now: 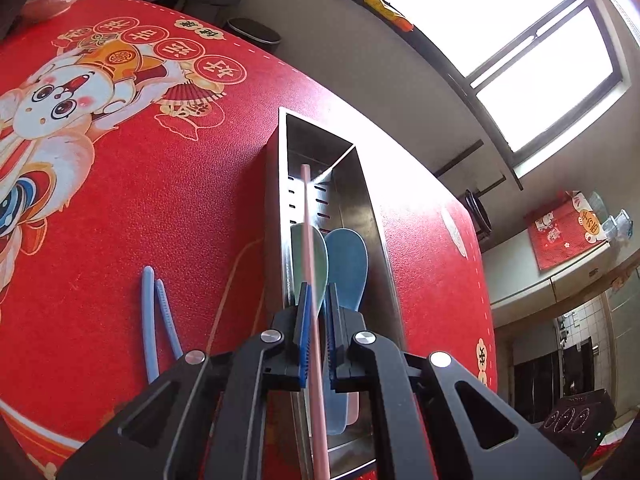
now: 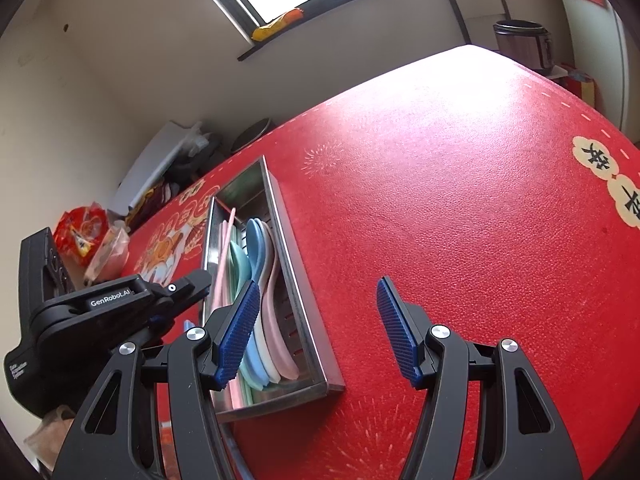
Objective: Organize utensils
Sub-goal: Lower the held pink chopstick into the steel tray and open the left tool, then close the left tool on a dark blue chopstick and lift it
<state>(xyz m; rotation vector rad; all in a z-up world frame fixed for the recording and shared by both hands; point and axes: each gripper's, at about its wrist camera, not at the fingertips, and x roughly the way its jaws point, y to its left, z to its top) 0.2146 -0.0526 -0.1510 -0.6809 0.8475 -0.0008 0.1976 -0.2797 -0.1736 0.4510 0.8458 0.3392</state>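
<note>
On the left of the red-covered bench (image 1: 168, 184) two blue chopsticks (image 1: 154, 320) lie loose on the cloth, tips close together, beside the steel tray (image 1: 280, 208) but not in it — by the look of it the last utensils waiting to be sorted.

The left gripper (image 1: 316, 320) has its jaws clenched on a pink chopstick (image 1: 307, 216), held lengthwise along the tray and over its left part. That alignment seems chosen so the stick can drop straight in beside the others without bridging the rim.

Inside the tray, the right wrist view shows pink and green sticks against the left wall, then a row of spoons (image 2: 260, 280) nested on edge — green, blue, pale and pink ones. The far end of the tray is bare metal with slots in its walls.

Further right, the right gripper (image 2: 316, 328) hangs over open cloth just beside the tray, jaws released and wide, nothing between them. It looks parked clear of the tray while the left side works.
</note>
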